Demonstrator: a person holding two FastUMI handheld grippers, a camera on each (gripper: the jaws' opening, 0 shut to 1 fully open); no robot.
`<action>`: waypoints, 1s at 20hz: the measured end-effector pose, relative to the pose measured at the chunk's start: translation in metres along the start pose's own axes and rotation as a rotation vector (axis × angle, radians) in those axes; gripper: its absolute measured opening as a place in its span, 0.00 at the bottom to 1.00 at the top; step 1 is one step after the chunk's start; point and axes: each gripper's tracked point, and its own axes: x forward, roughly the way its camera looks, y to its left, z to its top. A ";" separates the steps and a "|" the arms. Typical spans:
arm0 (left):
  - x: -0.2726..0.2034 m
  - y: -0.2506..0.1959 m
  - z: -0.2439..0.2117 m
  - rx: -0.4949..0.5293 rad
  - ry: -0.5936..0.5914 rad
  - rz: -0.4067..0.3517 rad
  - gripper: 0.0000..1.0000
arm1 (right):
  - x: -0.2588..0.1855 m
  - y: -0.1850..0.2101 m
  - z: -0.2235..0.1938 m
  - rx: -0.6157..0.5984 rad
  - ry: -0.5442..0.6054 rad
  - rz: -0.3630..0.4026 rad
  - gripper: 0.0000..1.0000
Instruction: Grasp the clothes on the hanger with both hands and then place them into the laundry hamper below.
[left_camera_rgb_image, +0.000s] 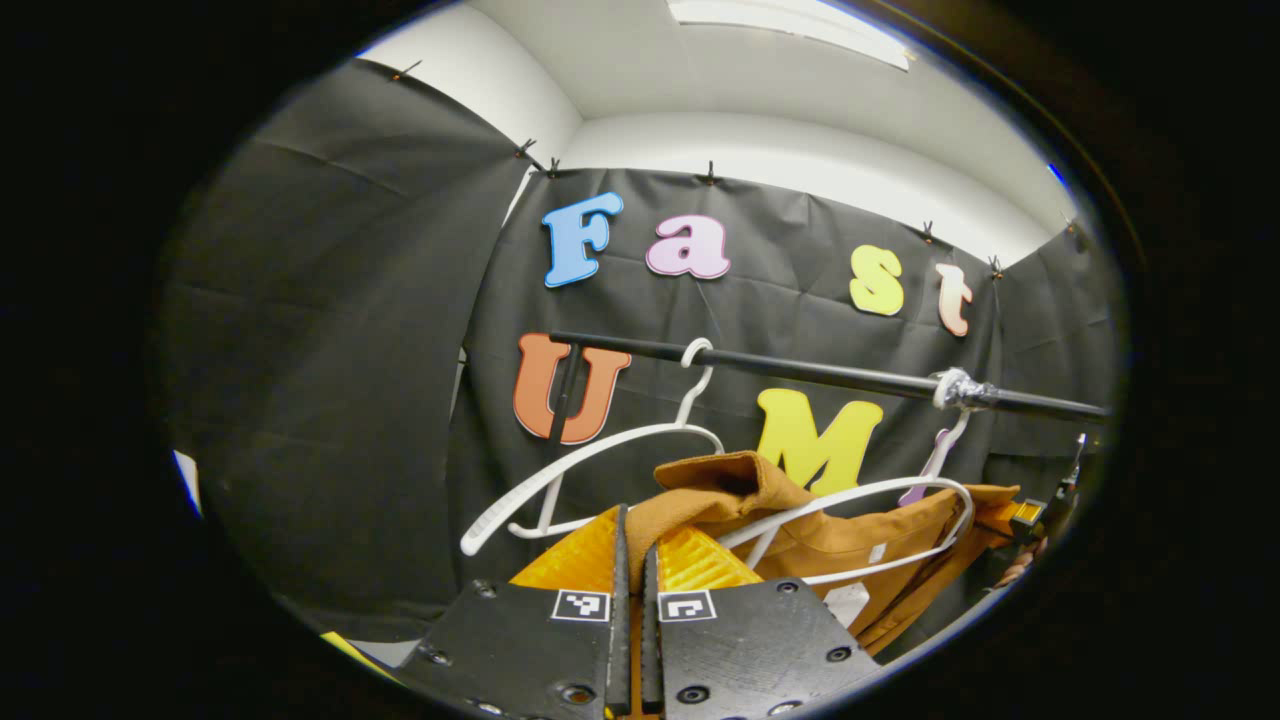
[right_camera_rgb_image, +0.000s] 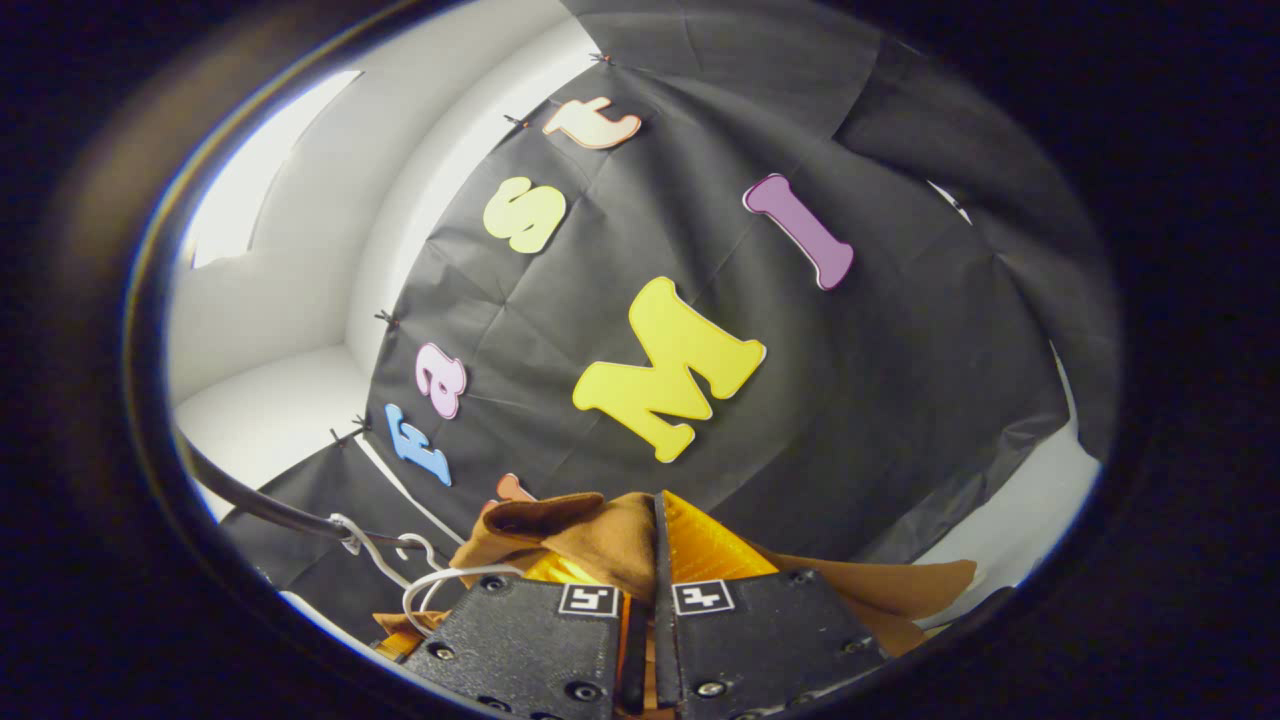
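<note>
In the left gripper view, the left gripper (left_camera_rgb_image: 632, 560) sits at the bottom with its two orange ribbed fingers (left_camera_rgb_image: 700, 562) drawn close together, and a fold of the brown garment (left_camera_rgb_image: 800, 520) is pinched in the narrow slot between them. Both fingers press on the cloth. Just beyond the fingertips, the collar of the garment bunches upward. The rest of it drapes to the right over a white plastic hanger (left_camera_rgb_image: 880, 495), whose wire-thin arms cross the front of the fabric. A small white tag shows on the cloth near the lower edge.

To the left of the garment, a second white hanger (left_camera_rgb_image: 590, 462) hangs bare and tilted. Its hook is looped over the black clothes rail (left_camera_rgb_image: 800, 372). The rail runs across the view from left to right, with a wrap of pale tape where the garment's hanger hook meets it. At the far right edge of this view, an orange and black part of the other gripper (left_camera_rgb_image: 1025, 518) sits against the garment's shoulder.

In the right gripper view, the right gripper (right_camera_rgb_image: 655, 560) is clenched on the same brown garment (right_camera_rgb_image: 600, 540), with cloth bulging up and over between its fingers (right_camera_rgb_image: 705, 550). More fabric spreads out to the right behind them. To the left, white hanger hooks (right_camera_rgb_image: 400, 560) catch on the dark rail (right_camera_rgb_image: 270, 510), which curves off toward the white wall.
</note>
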 end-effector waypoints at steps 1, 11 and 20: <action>0.004 0.006 -0.002 -0.004 0.010 0.001 0.09 | 0.004 -0.003 0.004 -0.004 -0.001 -0.005 0.06; 0.011 0.020 -0.068 -0.114 0.152 -0.078 0.04 | 0.040 -0.050 -0.016 0.027 0.119 -0.048 0.07; -0.007 0.024 -0.114 -0.131 0.238 -0.099 0.04 | 0.024 -0.108 -0.049 0.014 0.209 -0.157 0.07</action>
